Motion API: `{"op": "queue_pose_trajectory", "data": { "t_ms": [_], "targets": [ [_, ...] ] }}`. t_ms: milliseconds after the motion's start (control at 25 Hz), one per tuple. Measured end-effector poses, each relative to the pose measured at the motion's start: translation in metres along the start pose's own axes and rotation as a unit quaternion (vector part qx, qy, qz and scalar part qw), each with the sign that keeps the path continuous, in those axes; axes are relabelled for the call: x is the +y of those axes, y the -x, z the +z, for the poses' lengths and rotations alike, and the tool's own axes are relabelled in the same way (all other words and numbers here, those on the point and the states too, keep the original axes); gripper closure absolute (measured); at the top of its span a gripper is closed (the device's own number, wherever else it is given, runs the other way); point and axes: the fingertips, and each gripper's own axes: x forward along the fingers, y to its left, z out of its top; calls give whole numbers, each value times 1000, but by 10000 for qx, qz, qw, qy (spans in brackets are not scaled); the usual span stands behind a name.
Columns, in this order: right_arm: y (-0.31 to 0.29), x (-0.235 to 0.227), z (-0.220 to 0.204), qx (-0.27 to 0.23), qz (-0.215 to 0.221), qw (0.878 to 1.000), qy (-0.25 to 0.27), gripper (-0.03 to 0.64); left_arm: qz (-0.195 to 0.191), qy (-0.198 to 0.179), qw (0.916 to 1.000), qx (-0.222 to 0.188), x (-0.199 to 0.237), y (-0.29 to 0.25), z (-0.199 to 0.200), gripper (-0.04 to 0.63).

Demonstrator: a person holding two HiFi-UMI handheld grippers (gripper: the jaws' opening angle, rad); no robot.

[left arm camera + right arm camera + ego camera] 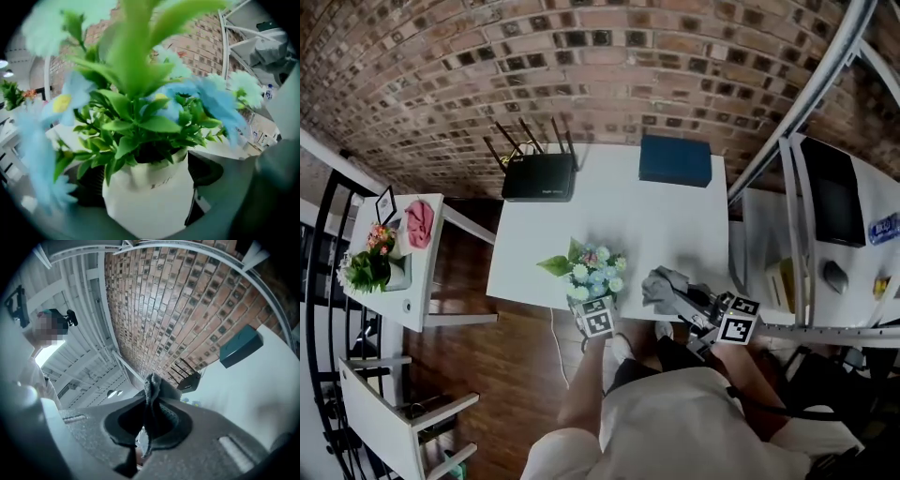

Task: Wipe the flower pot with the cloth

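A white flower pot (581,302) holding blue flowers and green leaves stands at the near edge of the white table (609,220). In the left gripper view the flower pot (150,197) fills the space between the jaws. My left gripper (586,300) is shut on it, with a dark pad (82,183) against each side. The grey cloth (664,284) hangs bunched just right of the flowers. My right gripper (682,300) is shut on it. In the right gripper view the cloth (152,390) stands pinched upright in my right gripper (149,420).
A black router (539,175) and a dark blue box (675,159) sit at the table's far edge by the brick wall. A side shelf (417,305) at left carries another flower arrangement (373,262) and a pink cloth (418,223). A metal frame (806,103) and a desk with a monitor (830,192) stand at right.
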Motion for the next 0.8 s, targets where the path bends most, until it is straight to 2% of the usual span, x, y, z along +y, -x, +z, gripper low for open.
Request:
{"op": "queue_pose_trajectory", "data": {
  "t_ms": [120, 200, 320, 480, 600, 720, 800],
  "targets": [
    [1, 8, -9, -14, -36, 10000, 6, 614, -85, -4, 10000, -13, -1, 17, -9, 1],
    [1, 10, -16, -47, -159, 9998, -66, 614, -113, 66, 9999, -45, -4, 34, -14, 0],
    [-2, 11, -22, -202, -428, 9988, -85, 614, -180, 256, 9990, -309, -7, 67, -8, 2],
    [-9, 22, -35, -175, -685, 9968, 375, 614, -133, 336, 9959, -829, 2, 124, 13, 3],
    [-9, 32, -44, -99, -712, 9955, 617, 614, 19, 323, 9908, -1311, 11, 165, 40, 5],
    [12, 43, -48, 62, -727, 9904, 1176, 614, 11, 260, 9869, -1594, -12, 211, 63, 17],
    [27, 48, -43, 158, -760, 9832, 1654, 614, 29, 284, 9813, -1905, -31, 239, 79, 29]
  ]
}}
